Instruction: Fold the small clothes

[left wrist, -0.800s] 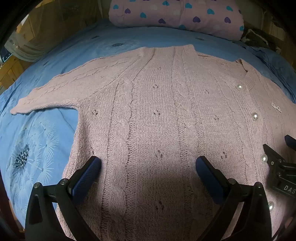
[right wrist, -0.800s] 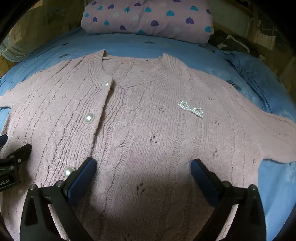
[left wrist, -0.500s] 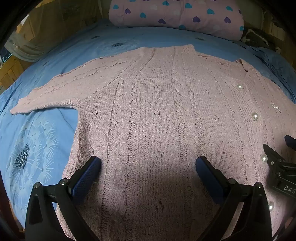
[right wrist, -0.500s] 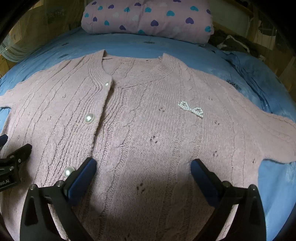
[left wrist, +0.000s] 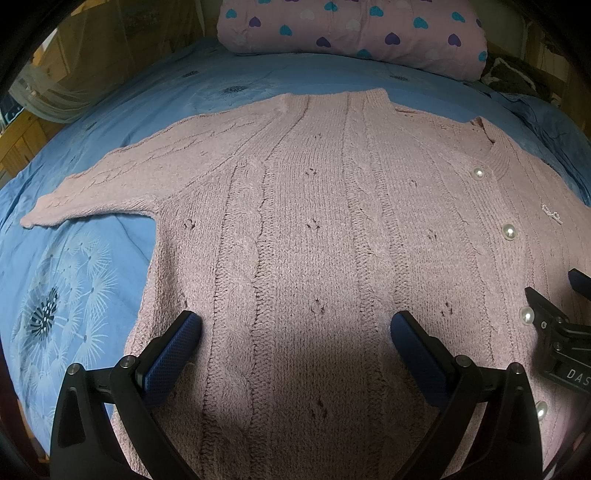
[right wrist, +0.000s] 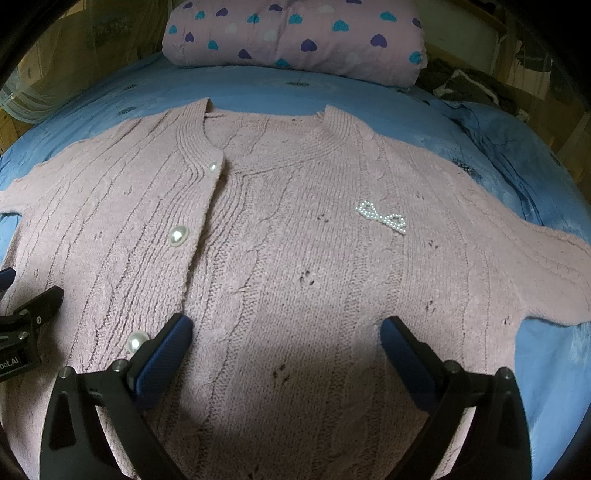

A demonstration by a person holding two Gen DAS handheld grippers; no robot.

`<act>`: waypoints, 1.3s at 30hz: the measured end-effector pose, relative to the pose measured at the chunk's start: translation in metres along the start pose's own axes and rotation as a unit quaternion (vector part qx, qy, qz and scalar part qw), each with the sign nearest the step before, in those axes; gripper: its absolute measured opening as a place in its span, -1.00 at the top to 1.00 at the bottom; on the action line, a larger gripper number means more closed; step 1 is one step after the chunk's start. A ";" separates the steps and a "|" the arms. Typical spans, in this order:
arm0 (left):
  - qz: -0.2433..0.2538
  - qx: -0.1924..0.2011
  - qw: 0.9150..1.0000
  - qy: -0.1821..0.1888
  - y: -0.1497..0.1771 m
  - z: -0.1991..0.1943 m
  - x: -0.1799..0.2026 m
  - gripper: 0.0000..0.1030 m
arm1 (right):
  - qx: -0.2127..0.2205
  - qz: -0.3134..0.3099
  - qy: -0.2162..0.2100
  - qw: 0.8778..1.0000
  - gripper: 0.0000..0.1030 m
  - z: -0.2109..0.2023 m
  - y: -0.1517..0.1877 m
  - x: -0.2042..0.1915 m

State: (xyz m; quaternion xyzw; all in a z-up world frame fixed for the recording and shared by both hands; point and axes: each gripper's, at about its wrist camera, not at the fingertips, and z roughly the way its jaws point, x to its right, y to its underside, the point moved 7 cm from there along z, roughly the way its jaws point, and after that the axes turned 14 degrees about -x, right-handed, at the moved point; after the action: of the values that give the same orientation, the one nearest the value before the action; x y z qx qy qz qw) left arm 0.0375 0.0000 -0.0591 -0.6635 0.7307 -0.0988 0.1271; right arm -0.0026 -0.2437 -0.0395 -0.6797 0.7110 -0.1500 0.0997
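Both grippers tilted down, jaws wide, over cardigan (left wrist: 314, 240)

Dim, warm indoor light from above leaves a soft dark shadow on the cardigan (left wrist: 317, 229) between the fingers (left wrist: 173, 354) in both sharp wrist views, while fisheye distortion bends the bed (right wrist: 546, 387) and black vignetting fills the corners.

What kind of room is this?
Most likely a bedroom: a pink cardigan lies spread on a blue bedsheet, with a heart-print pillow behind it.
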 end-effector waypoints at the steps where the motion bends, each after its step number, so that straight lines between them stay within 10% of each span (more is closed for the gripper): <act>1: 0.000 0.000 1.000 0.000 0.000 0.000 0.000 -0.73 | 0.000 0.000 0.000 1.000 -1.00 0.000 0.000 0.000; 32: 0.003 -0.007 1.000 0.007 -0.002 -0.003 -0.001 -0.67 | -0.009 0.027 0.009 1.000 -1.00 -0.004 -0.002 0.000; 39: -0.070 0.072 0.994 -0.033 -0.063 -0.055 -0.095 -0.58 | 0.082 0.035 0.035 0.995 -0.96 -0.054 -0.016 -0.016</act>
State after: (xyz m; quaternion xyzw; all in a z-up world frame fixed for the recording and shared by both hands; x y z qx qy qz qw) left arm 0.0877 0.0866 0.0183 -0.7053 0.6686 -0.1376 0.1911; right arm -0.0051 -0.2242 0.0161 -0.6380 0.7231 -0.2276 0.1354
